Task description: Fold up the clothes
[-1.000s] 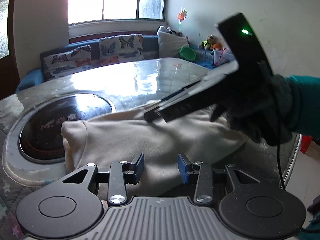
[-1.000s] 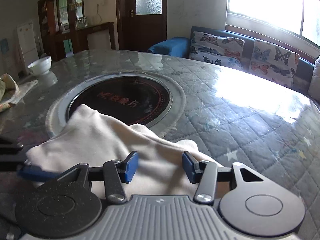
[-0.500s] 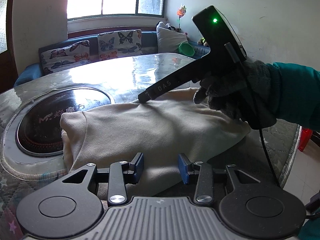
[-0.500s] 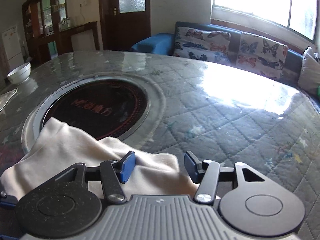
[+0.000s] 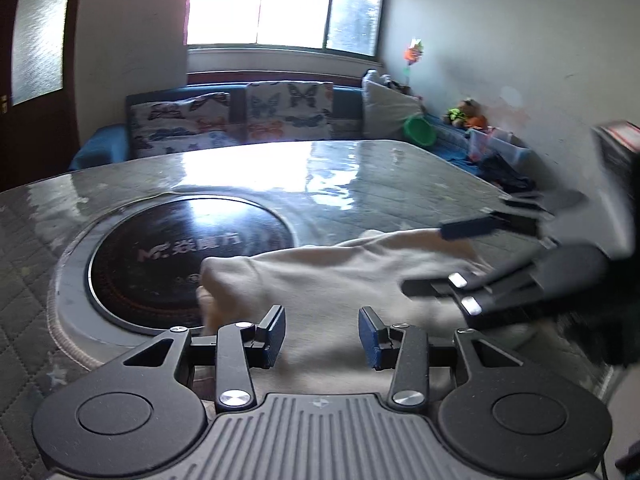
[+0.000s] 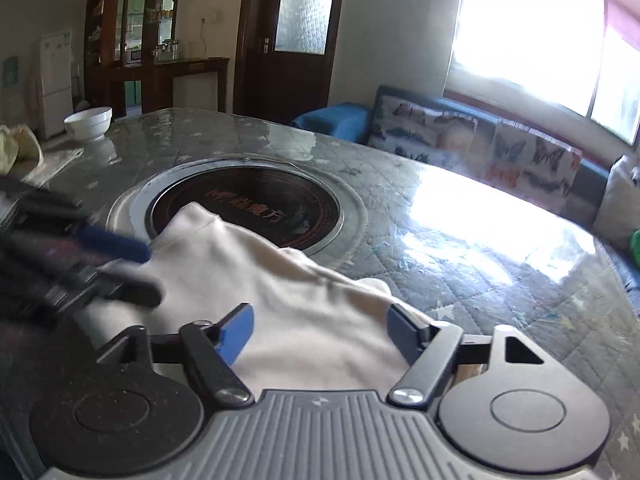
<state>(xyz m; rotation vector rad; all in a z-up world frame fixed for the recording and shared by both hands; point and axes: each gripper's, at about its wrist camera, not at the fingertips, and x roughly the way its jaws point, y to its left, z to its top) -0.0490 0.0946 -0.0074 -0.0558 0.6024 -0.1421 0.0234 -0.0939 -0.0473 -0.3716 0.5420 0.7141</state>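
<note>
Fingers on both my grippers are spread wide with nothing pinched between the blue pads: the left gripper (image 5: 322,334) hangs low over the near edge of the garment (image 5: 340,280), and the right gripper (image 6: 320,334) does the same from the opposite side, its pads just above the cloth. That cream garment (image 6: 280,292) lies folded in a soft heap on the table (image 5: 400,184), one rounded corner draped over the rim and dark glass of the cooktop (image 5: 160,256) set into the tabletop, the rest spread on the grey quilted cover. From the left wrist I see my right gripper (image 5: 436,258) blurred at the right side, its fingers apart over the far end of the cloth; whether they touch it I cannot tell. From the right wrist my left gripper (image 6: 152,272) shows smeared at the left edge, one blue pad reaching to the garment's corner by the cooktop (image 6: 248,204) rim. Beyond the cloth the table (image 6: 460,216) shines under the window (image 5: 280,0) glare. A white bowl (image 6: 88,122) stands at its far left edge, near some pale yellowish stuff I cannot make out. Behind the table runs a blue sofa (image 5: 104,144) with butterfly cushions (image 5: 288,112), and a green tub (image 5: 418,130) sits at its right end
</note>
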